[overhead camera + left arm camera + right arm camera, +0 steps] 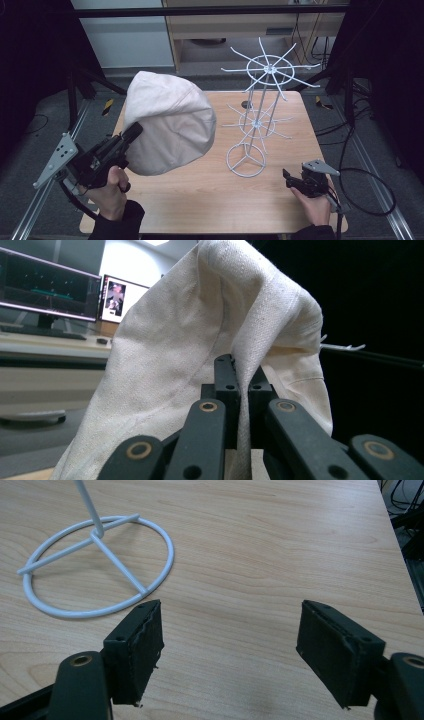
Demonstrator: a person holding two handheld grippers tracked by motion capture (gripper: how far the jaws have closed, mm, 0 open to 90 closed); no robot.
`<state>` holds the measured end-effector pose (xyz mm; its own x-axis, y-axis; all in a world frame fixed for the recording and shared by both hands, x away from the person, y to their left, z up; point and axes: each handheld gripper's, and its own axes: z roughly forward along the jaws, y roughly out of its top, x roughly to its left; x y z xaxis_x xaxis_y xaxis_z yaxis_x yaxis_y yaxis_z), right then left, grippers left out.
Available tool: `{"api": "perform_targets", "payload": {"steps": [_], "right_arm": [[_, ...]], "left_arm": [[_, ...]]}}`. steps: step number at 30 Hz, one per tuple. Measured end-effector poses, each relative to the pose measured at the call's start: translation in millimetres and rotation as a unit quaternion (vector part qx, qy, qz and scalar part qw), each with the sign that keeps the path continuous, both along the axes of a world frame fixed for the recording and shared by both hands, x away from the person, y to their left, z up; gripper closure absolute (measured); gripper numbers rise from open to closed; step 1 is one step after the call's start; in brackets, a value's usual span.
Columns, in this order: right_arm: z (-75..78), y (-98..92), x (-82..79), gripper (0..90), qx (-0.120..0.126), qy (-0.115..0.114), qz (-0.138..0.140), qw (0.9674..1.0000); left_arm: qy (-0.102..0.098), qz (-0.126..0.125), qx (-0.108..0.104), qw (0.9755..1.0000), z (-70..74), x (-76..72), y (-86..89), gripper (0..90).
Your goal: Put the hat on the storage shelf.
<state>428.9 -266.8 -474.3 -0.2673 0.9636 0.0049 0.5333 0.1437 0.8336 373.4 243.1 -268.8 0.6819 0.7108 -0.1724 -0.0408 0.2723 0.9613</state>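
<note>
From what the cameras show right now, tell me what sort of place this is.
Probably a lab or recording studio, not a home: the wooden table sits in a metal frame amid black curtains and floor cables, with computer monitors on a desk behind.

Overhead forward-down; two close claw-mounted views.

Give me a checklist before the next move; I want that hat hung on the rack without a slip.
1. Left tongs clamped on the hat: ok, fabric pinched between the jaws.
2. Hat lifted off the table: ok.
3. Rack upright, base flat on the table: ok.
4. Rack arms bare: ok.
5. Right tongs free to help: ok, open, low over the table beside the rack base.
6. Grip deep enough to last the move: cannot tell.
</note>
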Motion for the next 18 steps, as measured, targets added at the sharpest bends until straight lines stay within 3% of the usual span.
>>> {"api": "perform_targets", "payload": {"steps": [8,18], "right_arm": [[-0.3,-0.3,0.3,26.4,-0.002,0.0,0.0,1.0],[-0.6,-0.3,0.5,26.3,-0.002,0.001,0.001,1.0]], "left_arm": [[-0.025,-0.021,-0.015,0.9993,15.5,-1.0,-13.5,88.2],[-0.042,-0.04,-0.032,0.9978,26.8,-1.0,-25.7,88.2]]}}
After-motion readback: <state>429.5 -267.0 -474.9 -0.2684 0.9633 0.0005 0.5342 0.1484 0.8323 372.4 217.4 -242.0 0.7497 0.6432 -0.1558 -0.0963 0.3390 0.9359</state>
